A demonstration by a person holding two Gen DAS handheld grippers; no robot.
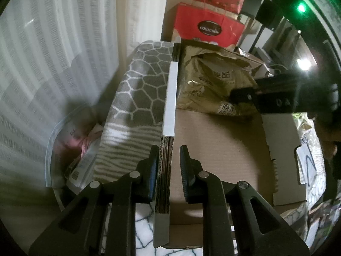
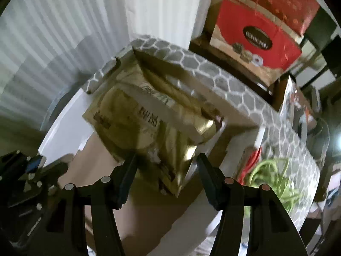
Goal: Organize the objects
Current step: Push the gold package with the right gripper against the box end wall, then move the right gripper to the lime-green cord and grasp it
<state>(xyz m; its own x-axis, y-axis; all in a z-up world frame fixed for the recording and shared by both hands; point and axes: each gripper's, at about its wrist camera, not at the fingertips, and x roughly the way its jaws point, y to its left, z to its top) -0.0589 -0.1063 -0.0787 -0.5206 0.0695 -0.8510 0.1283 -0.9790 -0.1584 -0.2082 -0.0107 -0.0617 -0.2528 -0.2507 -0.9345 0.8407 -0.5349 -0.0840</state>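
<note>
A gold foil bag lies at the far end inside an open cardboard box. My left gripper straddles the box's upright left wall; the left pad touches it, the right pad stands apart, so it is open. My right gripper is open just above the near corner of the gold bag, not closed on it. The right gripper also shows in the left wrist view over the bag. The left gripper shows in the right wrist view at lower left.
A grey and white patterned blanket lies under and around the box. Red gift bags stand behind. A clear plastic bin sits at left by white curtains. Green cord and red items lie at right.
</note>
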